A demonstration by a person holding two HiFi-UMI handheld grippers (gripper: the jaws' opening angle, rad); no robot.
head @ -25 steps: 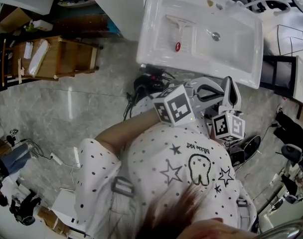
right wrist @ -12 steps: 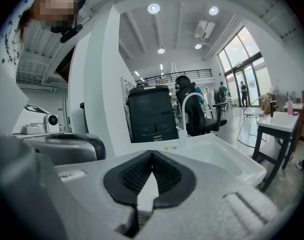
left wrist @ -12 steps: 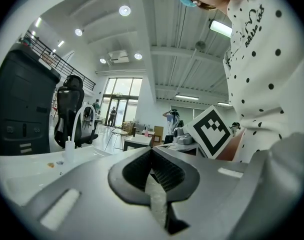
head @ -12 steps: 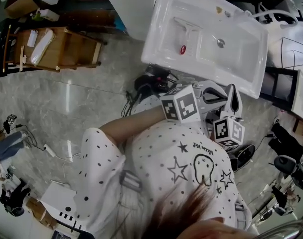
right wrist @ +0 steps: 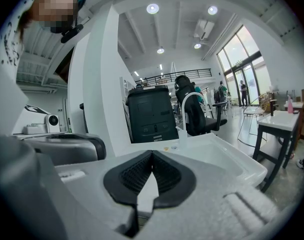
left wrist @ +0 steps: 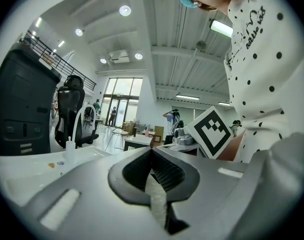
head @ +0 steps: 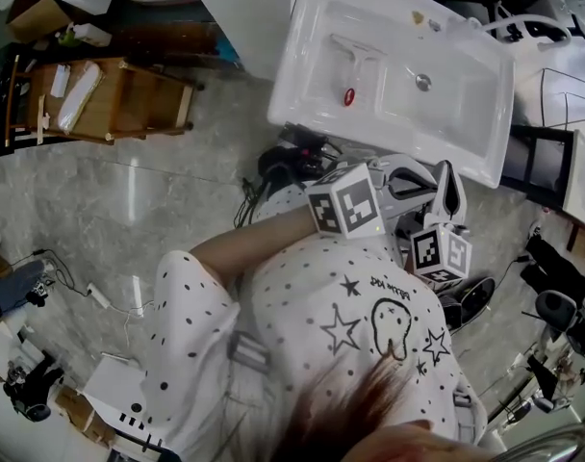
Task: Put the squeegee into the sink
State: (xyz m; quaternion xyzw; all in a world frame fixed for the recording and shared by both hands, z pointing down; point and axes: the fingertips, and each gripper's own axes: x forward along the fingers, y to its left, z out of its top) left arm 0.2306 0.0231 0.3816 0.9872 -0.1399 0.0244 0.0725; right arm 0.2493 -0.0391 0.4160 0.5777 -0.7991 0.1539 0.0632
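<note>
While squeegee [head: 354, 65] lies in sink [head: 389, 135], left tongs [left wrist: 152, 151] and right tongs [right wrist: 152, 154] pinched together, empty.

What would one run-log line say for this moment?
squeegee: lying in sink basin | left gripper: fingers shut, empty | right gripper: fingers shut, empty | task: looks done

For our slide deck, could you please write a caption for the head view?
Squeegee lying in the white sink, left gripper and right gripper held close to the person's chest.
</note>
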